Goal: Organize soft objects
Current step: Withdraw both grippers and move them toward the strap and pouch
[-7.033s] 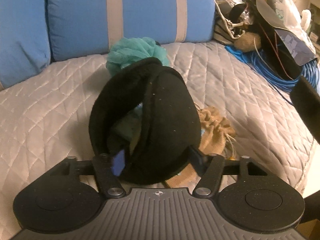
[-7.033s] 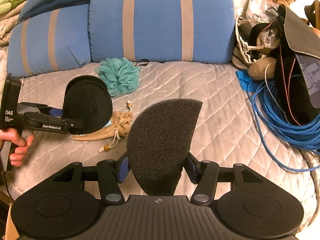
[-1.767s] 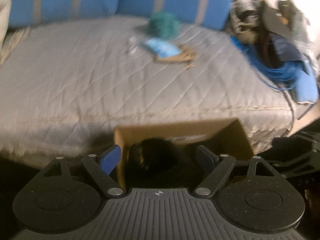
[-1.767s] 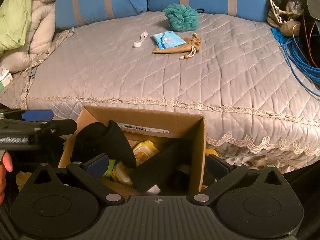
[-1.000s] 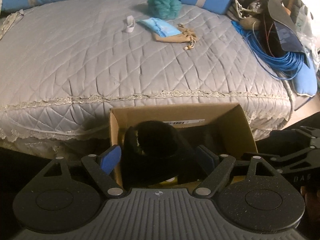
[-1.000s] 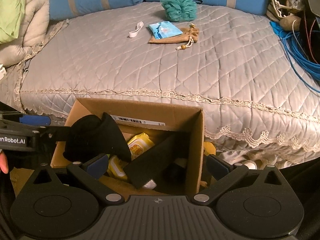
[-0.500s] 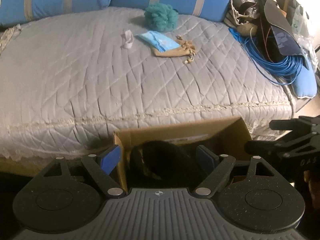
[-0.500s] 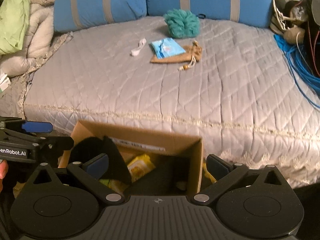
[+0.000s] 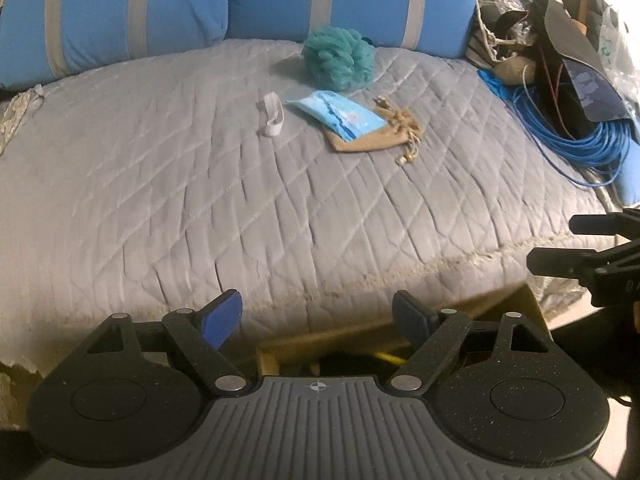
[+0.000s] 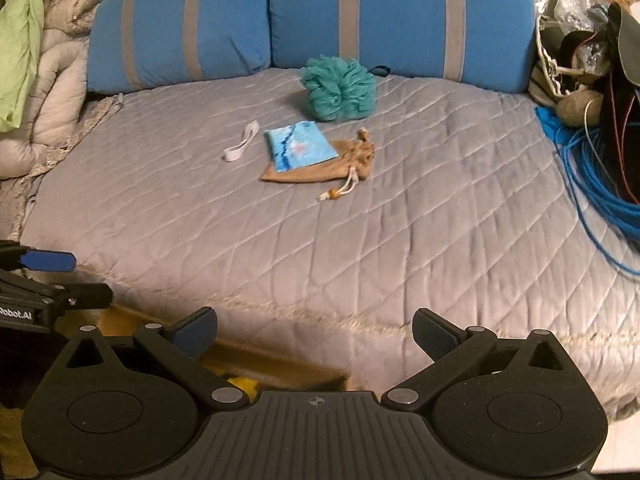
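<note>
Teal bath pouf (image 10: 339,89) near the striped pillows (image 10: 400,12), well apart from both grippers; likely featherlight, squashy, springy, best pinched deep through its bunched middle; left gripper (image 9: 318,314) and right gripper (image 10: 315,330) spread, empty.

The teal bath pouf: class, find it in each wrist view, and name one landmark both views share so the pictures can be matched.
Left wrist view: the teal bath pouf sits upper centre, on the grey quilt just before the blue striped pillows.
Right wrist view: the pouf is upper centre again, before the pillows.
Shared landmark: the tan drawstring pouch, nearer the camera than the pouf.
</note>
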Demonstrator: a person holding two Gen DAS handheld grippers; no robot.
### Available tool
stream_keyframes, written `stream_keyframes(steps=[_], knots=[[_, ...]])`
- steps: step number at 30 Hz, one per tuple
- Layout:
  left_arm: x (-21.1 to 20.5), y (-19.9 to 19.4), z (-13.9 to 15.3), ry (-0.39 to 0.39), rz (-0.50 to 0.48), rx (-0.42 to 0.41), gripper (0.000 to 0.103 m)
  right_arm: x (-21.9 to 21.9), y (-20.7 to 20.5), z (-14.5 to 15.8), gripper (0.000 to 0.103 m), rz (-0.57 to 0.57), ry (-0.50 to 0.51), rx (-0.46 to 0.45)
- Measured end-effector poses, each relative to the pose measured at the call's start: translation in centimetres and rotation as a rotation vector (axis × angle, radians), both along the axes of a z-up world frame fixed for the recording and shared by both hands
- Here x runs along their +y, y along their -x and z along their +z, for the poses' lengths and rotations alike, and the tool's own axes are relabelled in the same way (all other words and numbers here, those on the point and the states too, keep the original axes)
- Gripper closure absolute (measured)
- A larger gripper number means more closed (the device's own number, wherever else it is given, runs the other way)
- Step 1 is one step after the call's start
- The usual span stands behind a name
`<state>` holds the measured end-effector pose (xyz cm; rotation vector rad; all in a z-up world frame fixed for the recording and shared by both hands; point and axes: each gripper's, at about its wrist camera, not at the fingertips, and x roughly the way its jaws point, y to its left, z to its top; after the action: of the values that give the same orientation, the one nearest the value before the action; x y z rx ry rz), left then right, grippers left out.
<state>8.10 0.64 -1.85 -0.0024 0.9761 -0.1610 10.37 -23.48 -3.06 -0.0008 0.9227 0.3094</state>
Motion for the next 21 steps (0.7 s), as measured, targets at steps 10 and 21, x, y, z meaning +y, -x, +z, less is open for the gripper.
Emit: stream_keyframes(steps=[10, 21], knots=[[0.3, -4.0, -0.6, -0.022, -0.007, -0.033, 0.021, -0.4, -3.4, -1.0, 0.0, 0.013, 0.025, -0.032], [0.4, -7.6, -0.8, -0.063, -0.052, -0.125, 0.021, -0.7, -7.2, -1.8, 0.0, 0.011, 0.02, -0.051]])
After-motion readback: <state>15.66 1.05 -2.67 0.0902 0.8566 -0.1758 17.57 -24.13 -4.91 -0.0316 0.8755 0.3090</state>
